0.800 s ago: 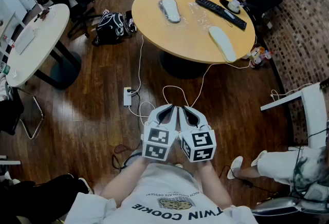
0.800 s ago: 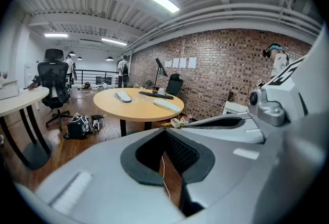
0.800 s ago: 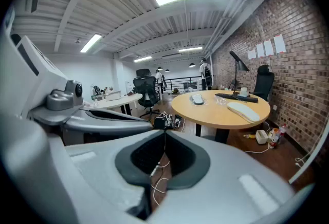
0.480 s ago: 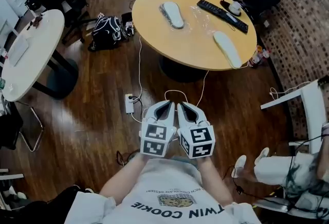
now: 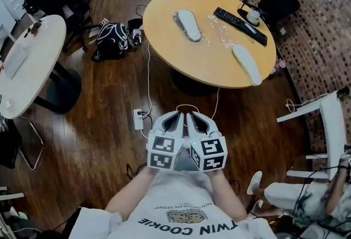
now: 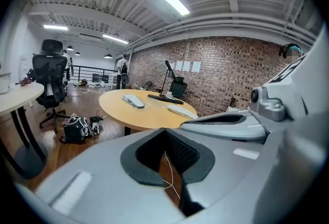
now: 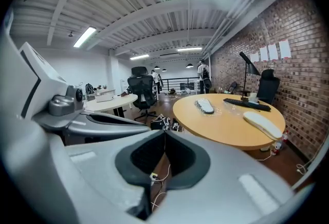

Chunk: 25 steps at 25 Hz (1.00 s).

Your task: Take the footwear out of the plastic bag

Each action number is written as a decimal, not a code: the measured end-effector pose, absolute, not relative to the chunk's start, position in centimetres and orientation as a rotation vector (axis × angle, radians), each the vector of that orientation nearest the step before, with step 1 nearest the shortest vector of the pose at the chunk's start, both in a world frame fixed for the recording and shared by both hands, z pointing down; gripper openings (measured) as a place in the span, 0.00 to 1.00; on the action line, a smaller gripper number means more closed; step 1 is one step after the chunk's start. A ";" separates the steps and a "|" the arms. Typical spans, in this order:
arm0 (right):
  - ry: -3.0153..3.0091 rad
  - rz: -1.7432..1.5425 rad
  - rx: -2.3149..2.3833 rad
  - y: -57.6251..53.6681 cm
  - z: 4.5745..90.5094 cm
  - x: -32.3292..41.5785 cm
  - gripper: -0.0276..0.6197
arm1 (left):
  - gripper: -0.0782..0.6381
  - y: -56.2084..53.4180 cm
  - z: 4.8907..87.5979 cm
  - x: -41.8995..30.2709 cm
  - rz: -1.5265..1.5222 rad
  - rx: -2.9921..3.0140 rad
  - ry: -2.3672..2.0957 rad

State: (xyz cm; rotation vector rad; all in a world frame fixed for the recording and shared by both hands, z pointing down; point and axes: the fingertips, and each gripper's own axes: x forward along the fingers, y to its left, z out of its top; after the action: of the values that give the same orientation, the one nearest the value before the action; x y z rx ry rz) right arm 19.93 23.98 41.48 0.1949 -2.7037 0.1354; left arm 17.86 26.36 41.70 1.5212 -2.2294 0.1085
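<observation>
Two pale slippers lie on the round yellow table (image 5: 181, 51): a grey one (image 5: 187, 25) at its far left and a white one (image 5: 247, 63) near its right edge. A crumpled clear plastic bag (image 5: 222, 29) lies between them, flat on the tabletop. My left gripper (image 5: 174, 119) and right gripper (image 5: 196, 119) are held side by side in front of my chest, over the floor and well short of the table. Both are shut with nothing between the jaws. From the right gripper view the grey slipper (image 7: 205, 106) and white slipper (image 7: 263, 124) lie far ahead.
A black keyboard (image 5: 240, 25) and a white cup (image 5: 253, 16) sit at the table's far right. On the floor are a backpack (image 5: 112, 40), a power strip (image 5: 138, 119) and cables. A white table (image 5: 27, 62) stands left; a seated person's leg (image 5: 290, 194) is at lower right.
The grippers stay pressed together in the same place. The head view has shifted a little, and the table now sits slightly lower in it. The seated person's leg at right has moved.
</observation>
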 end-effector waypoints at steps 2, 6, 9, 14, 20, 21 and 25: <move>-2.702 0.150 0.191 23.6 42.1 18.9 0.05 | 0.11 26.0 42.1 16.7 0.110 1.514 -2.231; -2.702 0.182 0.187 22.1 42.7 16.3 0.05 | 0.11 24.6 42.8 14.1 0.128 1.498 -2.224; -2.705 0.201 0.181 19.7 43.1 13.9 0.05 | 0.11 22.1 43.1 12.1 0.150 1.497 -2.215; -2.709 0.242 0.170 14.7 43.2 9.7 0.05 | 0.11 16.9 43.1 7.9 0.189 1.490 -2.204; -2.710 0.283 0.160 7.4 43.1 5.5 0.05 | 0.11 9.1 42.7 3.5 0.252 1.498 -2.191; -2.710 0.297 0.160 6.3 43.1 4.8 0.05 | 0.11 7.9 42.8 3.0 0.268 1.499 -2.182; -2.721 0.334 0.154 3.1 42.8 2.2 0.05 | 0.11 4.8 42.9 0.5 0.321 1.494 -2.162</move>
State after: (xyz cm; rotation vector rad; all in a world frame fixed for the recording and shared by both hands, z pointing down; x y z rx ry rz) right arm 2.22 3.06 42.78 0.1544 -2.7212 0.3340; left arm 0.55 4.78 42.86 1.4943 -2.1624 0.3213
